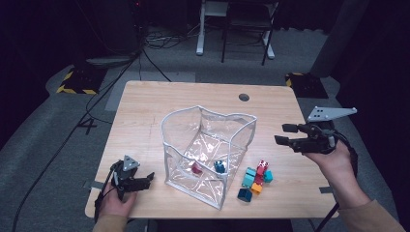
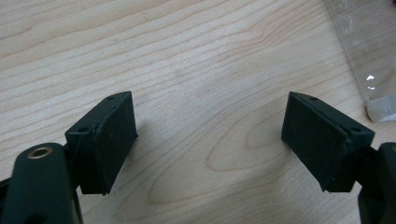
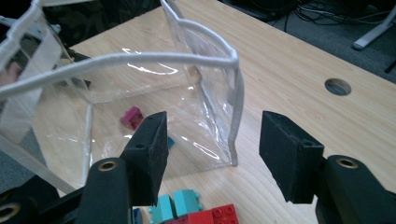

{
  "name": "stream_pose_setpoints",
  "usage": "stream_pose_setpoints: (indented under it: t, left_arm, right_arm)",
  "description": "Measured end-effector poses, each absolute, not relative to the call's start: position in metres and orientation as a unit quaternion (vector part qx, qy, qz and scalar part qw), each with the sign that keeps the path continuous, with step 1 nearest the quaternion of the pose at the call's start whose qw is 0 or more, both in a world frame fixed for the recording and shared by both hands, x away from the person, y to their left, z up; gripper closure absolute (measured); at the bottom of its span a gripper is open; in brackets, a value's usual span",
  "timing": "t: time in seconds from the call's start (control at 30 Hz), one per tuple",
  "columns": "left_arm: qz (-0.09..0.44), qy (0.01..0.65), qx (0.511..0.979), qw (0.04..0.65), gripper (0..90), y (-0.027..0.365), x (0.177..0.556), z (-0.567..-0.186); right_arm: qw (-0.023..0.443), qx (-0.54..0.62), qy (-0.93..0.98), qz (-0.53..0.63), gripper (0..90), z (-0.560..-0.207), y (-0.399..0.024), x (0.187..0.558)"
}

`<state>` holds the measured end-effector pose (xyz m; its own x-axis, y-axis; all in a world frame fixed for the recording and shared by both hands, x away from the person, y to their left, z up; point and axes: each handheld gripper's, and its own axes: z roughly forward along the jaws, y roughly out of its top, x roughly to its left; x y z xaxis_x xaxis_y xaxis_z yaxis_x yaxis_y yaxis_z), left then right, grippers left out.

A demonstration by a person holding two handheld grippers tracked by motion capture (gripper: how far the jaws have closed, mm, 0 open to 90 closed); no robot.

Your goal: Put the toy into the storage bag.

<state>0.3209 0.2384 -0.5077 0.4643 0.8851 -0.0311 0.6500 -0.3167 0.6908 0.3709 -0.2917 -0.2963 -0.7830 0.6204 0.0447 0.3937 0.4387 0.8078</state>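
A clear plastic bag point(image 1: 208, 145) with white trim stands open in the middle of the wooden table point(image 1: 145, 111). Inside it lie a magenta brick point(image 1: 196, 167) and a teal brick point(image 1: 220, 166). A small pile of loose bricks point(image 1: 256, 180), teal, red, orange and blue, lies just right of the bag. My left gripper point(image 1: 147, 180) rests at the front left, open and empty, its jaws over bare wood point(image 2: 210, 116). My right gripper point(image 1: 285, 134) hovers at the table's right, open, pointing at the bag's corner point(image 3: 233, 93). Teal and red bricks point(image 3: 187, 207) lie just below its jaws point(image 3: 212, 140).
A round cable hole point(image 1: 244, 97) sits near the table's far edge. A corner of the bag point(image 2: 373, 70) shows at the right in the left gripper view. On the floor beyond the table are cables and white desk legs point(image 1: 199, 34).
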Motion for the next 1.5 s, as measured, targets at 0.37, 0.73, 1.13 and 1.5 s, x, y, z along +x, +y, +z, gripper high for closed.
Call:
stream_pose_setpoints:
  t: [0.37, 0.73, 1.13, 1.5]
  left_arm:
    - [0.182, 0.484, 0.791, 0.326, 18.4, 0.239, 0.321, -0.508]
    - [0.182, 0.485, 0.791, 0.326, 18.4, 0.238, 0.321, -0.508]
    - [0.181, 0.485, 0.791, 0.326, 18.4, 0.238, 0.321, -0.508]
    - [0.182, 0.484, 0.791, 0.326, 18.4, 0.239, 0.321, -0.508]
  right_arm:
    - [0.128, 0.329, 0.838, 0.417, 43.1, -0.344, -0.297, 0.374]
    - [0.099, 0.358, 0.845, 0.385, 44.0, -0.401, -0.297, 0.377]
    - [0.087, 0.373, 0.856, 0.348, 44.6, -0.446, -0.297, 0.363]
    - [0.075, 0.393, 0.853, 0.335, 44.9, -0.471, -0.299, 0.361]
